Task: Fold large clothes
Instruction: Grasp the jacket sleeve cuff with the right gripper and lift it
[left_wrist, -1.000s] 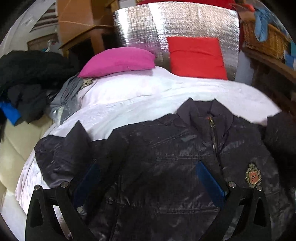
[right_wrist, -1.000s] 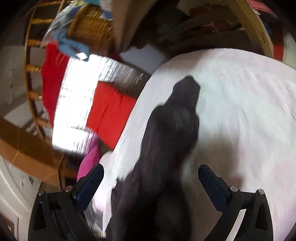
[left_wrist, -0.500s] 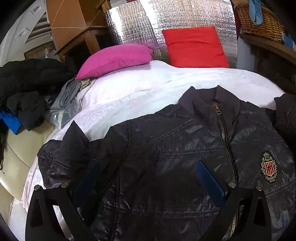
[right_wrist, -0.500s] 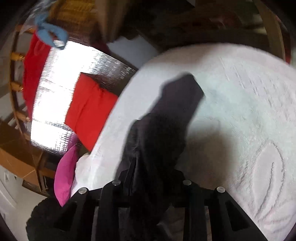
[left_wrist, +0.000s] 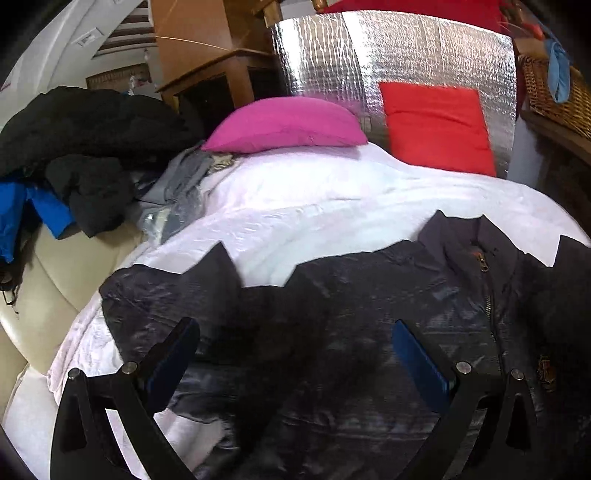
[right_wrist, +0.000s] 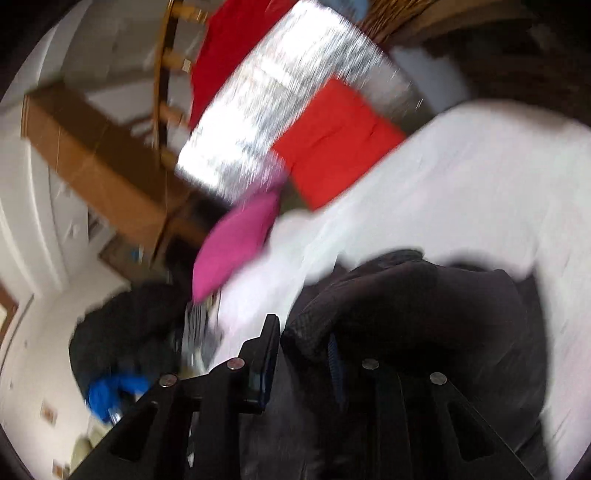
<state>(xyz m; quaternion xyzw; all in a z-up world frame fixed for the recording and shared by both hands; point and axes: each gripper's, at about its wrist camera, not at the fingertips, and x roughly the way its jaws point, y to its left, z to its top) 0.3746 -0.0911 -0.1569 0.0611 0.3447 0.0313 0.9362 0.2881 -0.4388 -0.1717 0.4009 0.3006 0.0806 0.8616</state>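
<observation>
A dark quilted jacket (left_wrist: 369, 314) lies front up on the white bedspread (left_wrist: 314, 206), zipper and collar at the right, one sleeve spread to the left. My left gripper (left_wrist: 295, 350) is open just above the jacket's body, its blue pads apart. In the blurred right wrist view, my right gripper (right_wrist: 303, 354) is shut on the jacket's other sleeve (right_wrist: 406, 295), which is lifted and bunched over the jaws.
A pink pillow (left_wrist: 288, 125) and a red cushion (left_wrist: 436, 125) lean on a silver foil panel (left_wrist: 388, 55) at the bed's head. Dark and blue clothes (left_wrist: 74, 166) pile on the cream seat at left. A wicker basket (left_wrist: 554, 92) sits on the right shelf.
My right gripper closed on the sleeve and swung it up and leftward toward the jacket body. My left gripper stayed open and shifted a little left over the jacket.
</observation>
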